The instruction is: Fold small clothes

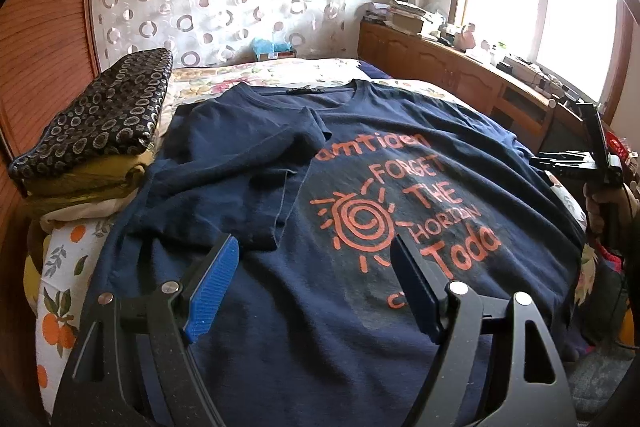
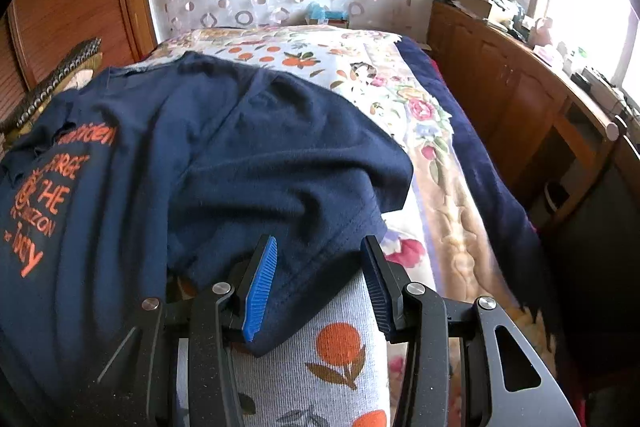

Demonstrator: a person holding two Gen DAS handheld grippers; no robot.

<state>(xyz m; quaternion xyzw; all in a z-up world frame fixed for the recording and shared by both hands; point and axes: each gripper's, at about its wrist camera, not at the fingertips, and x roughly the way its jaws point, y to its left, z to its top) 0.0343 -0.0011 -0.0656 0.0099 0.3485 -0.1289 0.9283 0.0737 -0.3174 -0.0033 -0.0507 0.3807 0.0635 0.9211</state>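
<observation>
A navy T-shirt (image 1: 340, 167) with orange print lies face up on the bed. Its left sleeve (image 1: 256, 171) is folded in over the chest. My left gripper (image 1: 316, 283) is open and empty, hovering over the shirt's lower front. In the right wrist view the same shirt (image 2: 200, 155) shows its right sleeve (image 2: 320, 195) spread out. My right gripper (image 2: 320, 283) is open with the sleeve's hem edge between its fingers, not clamped. The right gripper also shows in the left wrist view (image 1: 580, 155) at the shirt's right edge.
A stack of folded clothes (image 1: 100, 139) sits at the left by the wooden wall. The floral bedsheet (image 2: 340, 347) lies under the shirt. A wooden cabinet (image 2: 520, 99) with clutter runs along the right under the window. A patterned curtain hangs at the back.
</observation>
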